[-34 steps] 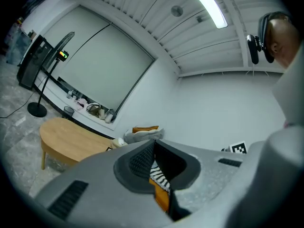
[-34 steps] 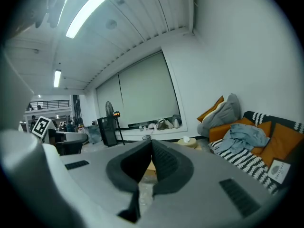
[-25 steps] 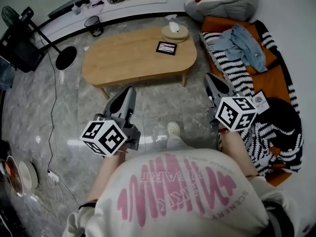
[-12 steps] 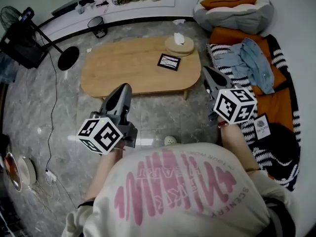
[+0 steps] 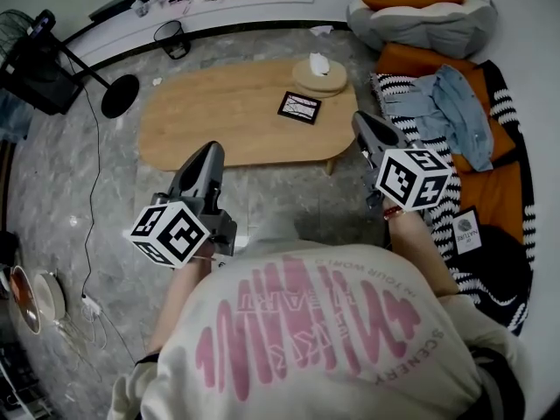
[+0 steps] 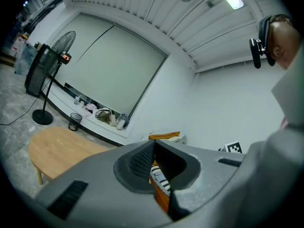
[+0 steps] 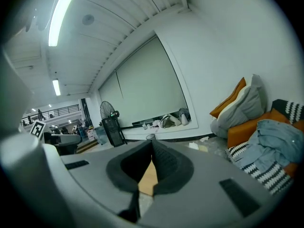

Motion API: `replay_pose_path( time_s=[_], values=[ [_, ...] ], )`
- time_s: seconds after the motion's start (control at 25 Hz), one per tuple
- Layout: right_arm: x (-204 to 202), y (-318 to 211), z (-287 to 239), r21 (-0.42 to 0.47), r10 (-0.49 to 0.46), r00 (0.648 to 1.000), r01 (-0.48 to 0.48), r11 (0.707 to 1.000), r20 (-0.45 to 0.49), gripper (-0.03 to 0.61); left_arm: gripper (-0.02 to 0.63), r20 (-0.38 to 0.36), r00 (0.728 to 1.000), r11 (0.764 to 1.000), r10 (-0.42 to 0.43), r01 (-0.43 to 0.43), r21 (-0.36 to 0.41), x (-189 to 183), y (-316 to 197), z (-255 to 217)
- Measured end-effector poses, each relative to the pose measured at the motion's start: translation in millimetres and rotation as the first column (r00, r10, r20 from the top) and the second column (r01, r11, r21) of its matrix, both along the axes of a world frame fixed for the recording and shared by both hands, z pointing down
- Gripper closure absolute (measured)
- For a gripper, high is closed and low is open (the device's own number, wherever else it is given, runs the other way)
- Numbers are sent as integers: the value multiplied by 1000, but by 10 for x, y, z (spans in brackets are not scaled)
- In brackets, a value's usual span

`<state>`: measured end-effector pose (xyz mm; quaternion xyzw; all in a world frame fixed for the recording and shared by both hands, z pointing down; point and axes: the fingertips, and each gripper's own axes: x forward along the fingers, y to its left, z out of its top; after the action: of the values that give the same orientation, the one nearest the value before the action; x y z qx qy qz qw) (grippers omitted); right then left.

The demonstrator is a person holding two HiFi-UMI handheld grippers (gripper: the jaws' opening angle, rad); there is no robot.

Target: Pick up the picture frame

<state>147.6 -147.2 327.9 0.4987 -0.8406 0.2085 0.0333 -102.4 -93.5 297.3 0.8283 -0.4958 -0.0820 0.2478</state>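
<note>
The picture frame (image 5: 298, 107), small, dark-edged and with a pale print, lies flat on the right part of the oval wooden table (image 5: 201, 116). My left gripper (image 5: 210, 150) hangs over the floor just short of the table's near edge, its jaws shut on nothing. Off the table's right end, my right gripper (image 5: 360, 121) is also shut and empty, a little to the right of the frame. The left gripper view has its shut jaws (image 6: 154, 142) with the table (image 6: 57, 148) at lower left. Wood shows below the closed tips in the right gripper view (image 7: 152, 141).
A round wooden disc (image 5: 319, 76) with a white item sits on the table's far right. A fan stand (image 5: 118, 95) and a bin (image 5: 171, 38) stand at the far left. Orange bedding with a striped blanket and a denim jacket (image 5: 455, 108) lies to the right.
Both grippers and the person have moved forward toward the table. The left jaws now reach its near edge and the right jaws sit beside its right end. Both stay shut.
</note>
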Motion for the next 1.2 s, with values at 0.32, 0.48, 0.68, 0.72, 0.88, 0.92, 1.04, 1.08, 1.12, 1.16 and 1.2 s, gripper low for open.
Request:
replay_pose_path(
  time_s=[0.32,0.48,0.68,0.72,0.88,0.92,1.04,1.08,1.12,1.16,1.2],
  values=[
    [13,-309,370,-100,31,999,-29,995,16,574,609,-1,1000,999,6,-6,-39,-42,-356,143],
    [-26,-521,613,-165,46,999,-42,985,19,574,609,-17,1000,997,17,-18,-80,-73,-606,289],
    [-79,-839,978,-258,104,994,-105,961,-19,574,609,-19,998,992,57,-59,-110,-193,-1048,445],
    [-96,-905,1049,-276,117,993,-119,954,-22,574,609,-13,998,991,69,-70,-110,-227,-1153,475],
    [-196,-1122,1294,-343,180,983,-178,922,-26,574,609,12,993,980,117,-114,-163,-408,-1522,680],
    [-224,-1168,1356,-356,193,981,-191,915,-30,574,609,18,991,975,132,-126,-182,-448,-1601,737],
    [-262,-1252,1612,-396,227,972,-232,889,-59,574,609,40,982,962,183,-171,-212,-524,-1785,936],
    [-264,-1254,1718,-417,243,968,-246,875,-63,572,609,46,979,959,199,-185,-213,-541,-1830,1013],
    [-270,-1251,1823,-439,260,964,-259,860,-58,574,609,50,976,957,213,-198,-214,-555,-1871,1094],
    [-282,-1244,1925,-461,277,960,-268,846,-47,574,609,50,973,953,225,-209,-217,-565,-1909,1179],
    [-301,-1232,2024,-480,294,955,-273,834,-33,574,609,47,971,949,233,-217,-227,-575,-1940,1268]
  ],
)
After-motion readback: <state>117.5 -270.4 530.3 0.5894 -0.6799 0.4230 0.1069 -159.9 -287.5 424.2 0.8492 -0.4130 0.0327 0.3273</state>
